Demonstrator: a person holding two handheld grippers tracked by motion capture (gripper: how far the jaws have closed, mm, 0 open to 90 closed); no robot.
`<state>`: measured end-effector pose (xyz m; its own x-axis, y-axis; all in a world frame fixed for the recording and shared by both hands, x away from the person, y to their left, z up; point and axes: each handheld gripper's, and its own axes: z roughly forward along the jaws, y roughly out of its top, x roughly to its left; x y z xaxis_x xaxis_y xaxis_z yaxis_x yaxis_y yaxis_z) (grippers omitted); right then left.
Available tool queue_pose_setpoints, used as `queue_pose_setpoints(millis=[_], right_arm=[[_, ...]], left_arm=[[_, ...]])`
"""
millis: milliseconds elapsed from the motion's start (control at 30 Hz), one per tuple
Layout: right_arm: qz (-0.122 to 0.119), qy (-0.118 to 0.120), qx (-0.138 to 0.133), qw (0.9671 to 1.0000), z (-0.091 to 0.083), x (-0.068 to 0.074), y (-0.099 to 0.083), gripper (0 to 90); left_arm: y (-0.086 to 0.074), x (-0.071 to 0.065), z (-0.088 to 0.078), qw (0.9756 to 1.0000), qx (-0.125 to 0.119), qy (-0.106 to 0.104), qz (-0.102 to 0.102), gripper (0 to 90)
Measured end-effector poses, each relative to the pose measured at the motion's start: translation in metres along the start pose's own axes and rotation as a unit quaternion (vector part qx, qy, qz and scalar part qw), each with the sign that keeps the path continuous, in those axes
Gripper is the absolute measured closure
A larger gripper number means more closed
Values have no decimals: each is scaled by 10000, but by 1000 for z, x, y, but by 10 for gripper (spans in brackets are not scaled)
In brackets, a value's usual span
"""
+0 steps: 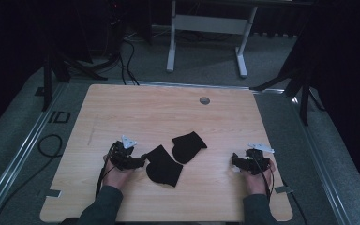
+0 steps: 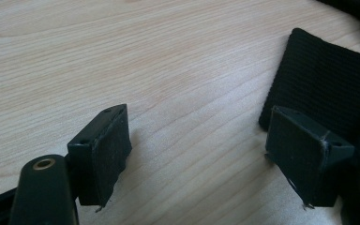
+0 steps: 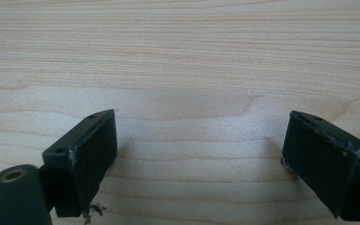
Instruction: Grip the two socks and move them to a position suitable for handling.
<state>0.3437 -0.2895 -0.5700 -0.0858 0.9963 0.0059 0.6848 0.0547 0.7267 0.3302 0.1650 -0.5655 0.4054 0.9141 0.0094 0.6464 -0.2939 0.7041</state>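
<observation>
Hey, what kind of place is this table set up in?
Probably a lab or recording studio: a bare wooden table stands on grey carpet, ringed by dark curtains, black stands and loose cables.

Black tongs [image 1: 143, 159] – grey three-cornered top plates, trailing cables – dark sleeves.

table [image 1: 122, 108] | socks [image 1: 163, 165] centre | left claw [image 1: 140, 161] beside | right claw [image 1: 236, 161] apart
</observation>
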Motion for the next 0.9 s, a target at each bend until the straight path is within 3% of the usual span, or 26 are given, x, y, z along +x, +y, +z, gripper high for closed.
queue_pose_setpoints(millis=[167,667,900], right_arm=[[-74,73,73,9999,-6,3,-2,162],[-161,163,84,9997,-9,5,-3,200],[-203,205,89,9995,-12,6,-3,333]], left_arm=[[0,0,0,10000,25,4,-9,226],[2,-3,-2,10000,63,6,-14,298],[3,-3,-2,10000,87,-12,-6,304]])
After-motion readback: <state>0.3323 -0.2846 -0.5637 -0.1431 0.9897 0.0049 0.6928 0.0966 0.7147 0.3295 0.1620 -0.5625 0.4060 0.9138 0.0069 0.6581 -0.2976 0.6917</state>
